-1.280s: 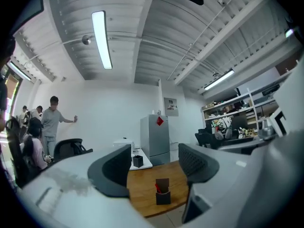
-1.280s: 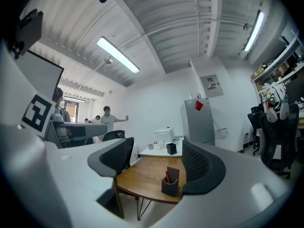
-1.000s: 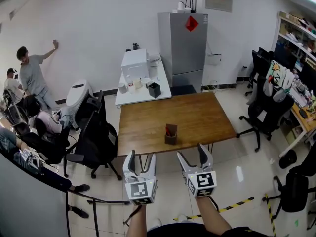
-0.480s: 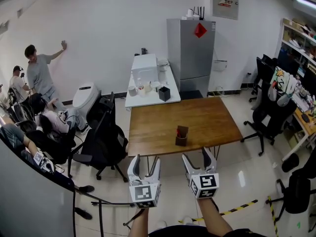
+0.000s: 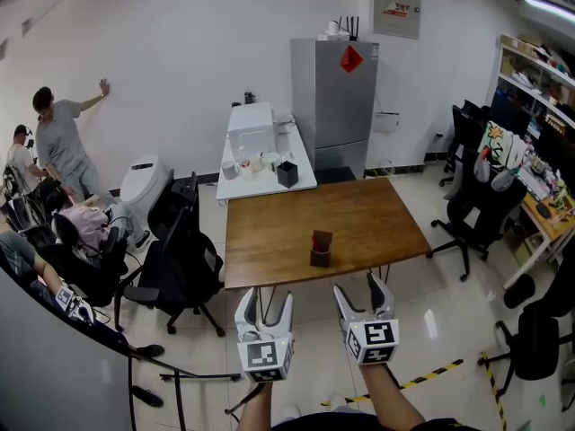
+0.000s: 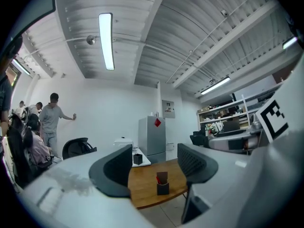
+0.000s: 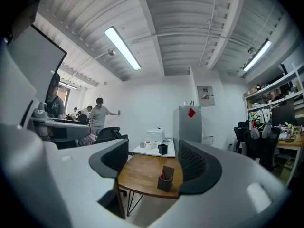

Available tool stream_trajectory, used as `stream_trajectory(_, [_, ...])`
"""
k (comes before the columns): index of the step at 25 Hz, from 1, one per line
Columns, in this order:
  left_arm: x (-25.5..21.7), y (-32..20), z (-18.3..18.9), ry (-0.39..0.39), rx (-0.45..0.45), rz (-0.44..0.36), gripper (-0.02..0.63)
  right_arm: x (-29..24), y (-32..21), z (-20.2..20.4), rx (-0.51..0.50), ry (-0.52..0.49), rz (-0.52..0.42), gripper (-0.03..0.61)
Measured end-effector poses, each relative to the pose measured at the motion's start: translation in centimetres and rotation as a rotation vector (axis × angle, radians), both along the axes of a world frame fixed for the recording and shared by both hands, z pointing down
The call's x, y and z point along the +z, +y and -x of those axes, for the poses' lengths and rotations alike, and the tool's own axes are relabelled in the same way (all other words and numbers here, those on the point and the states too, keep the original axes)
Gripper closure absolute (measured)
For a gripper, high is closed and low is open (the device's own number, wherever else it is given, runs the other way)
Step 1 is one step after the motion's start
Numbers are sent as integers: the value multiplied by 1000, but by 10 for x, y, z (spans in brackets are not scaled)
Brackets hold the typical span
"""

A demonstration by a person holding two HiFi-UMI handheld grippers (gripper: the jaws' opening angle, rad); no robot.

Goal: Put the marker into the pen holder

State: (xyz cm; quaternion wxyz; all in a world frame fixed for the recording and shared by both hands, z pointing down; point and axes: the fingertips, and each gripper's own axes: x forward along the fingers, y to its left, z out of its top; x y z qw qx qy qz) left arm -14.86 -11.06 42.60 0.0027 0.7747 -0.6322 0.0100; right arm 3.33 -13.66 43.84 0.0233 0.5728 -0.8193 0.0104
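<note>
A dark pen holder (image 5: 320, 250) stands near the front edge of the wooden table (image 5: 359, 214). The holder (image 7: 166, 179) has a red marker (image 7: 162, 174) standing in it, also seen in the left gripper view as a red marker (image 6: 157, 178) in the holder (image 6: 162, 184). Both grippers hang in the air in front of the table, well short of it. My left gripper (image 5: 265, 302) is open and empty. My right gripper (image 5: 359, 290) is wide open, its jaws closing slightly with nothing between them.
Black office chairs (image 5: 180, 259) stand left of the table, and more chairs (image 5: 476, 205) to its right. Behind it are a white side table (image 5: 265, 164) and a grey fridge (image 5: 328, 97). People (image 5: 58, 142) are at the far left. Striped tape (image 5: 431, 377) marks the floor.
The head view swayed right and came back. Both grippers sit a little lower in the picture. Nothing was taken hold of or let go.
</note>
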Motion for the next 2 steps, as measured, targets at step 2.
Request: stream_trajectory(2, [1, 2, -5, -1, 13, 2, 316, 0, 2, -4, 9, 2, 0, 245])
